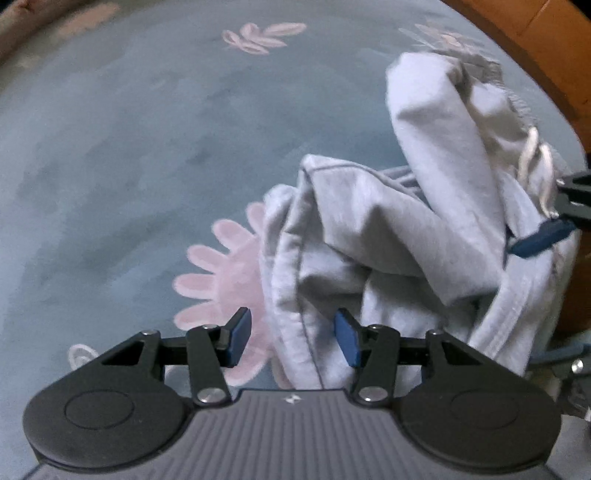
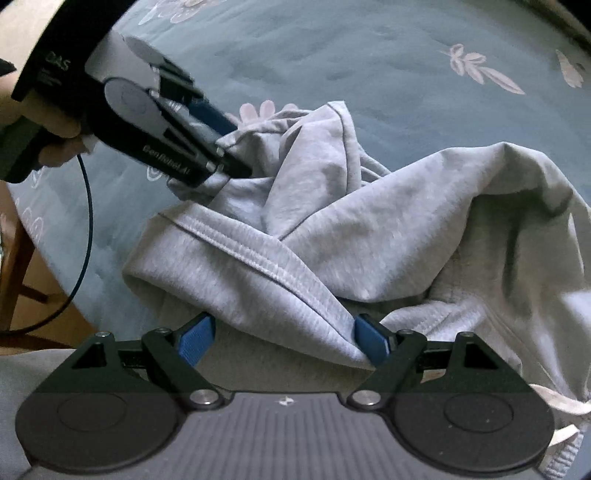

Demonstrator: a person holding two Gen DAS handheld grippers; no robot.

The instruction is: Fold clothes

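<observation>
A light grey hooded sweatshirt (image 1: 373, 229) lies crumpled on a blue-grey bedspread (image 1: 129, 166). Its white drawstrings (image 1: 532, 155) hang at the right. My left gripper (image 1: 293, 338) points down at the garment's left edge. Its jaws stand apart: a seamed fold lies by the right pad (image 1: 347, 339), and the left pad (image 1: 240, 338) is over a pink flower. In the right wrist view the left gripper (image 2: 231, 147) straddles a cloth edge. My right gripper (image 2: 284, 341) is open, and the sweatshirt's stitched hem band (image 2: 258, 269) drapes between the pads against the right one.
The bedspread (image 2: 406, 74) carries pink flower and leaf patterns (image 1: 221, 280). Brown wood (image 1: 535, 33) shows past the bed's far right edge. A person's hand (image 2: 55, 129) holds the left gripper, with a dark cable (image 2: 86, 221) looping below it. A wooden frame (image 2: 18, 258) stands at the left.
</observation>
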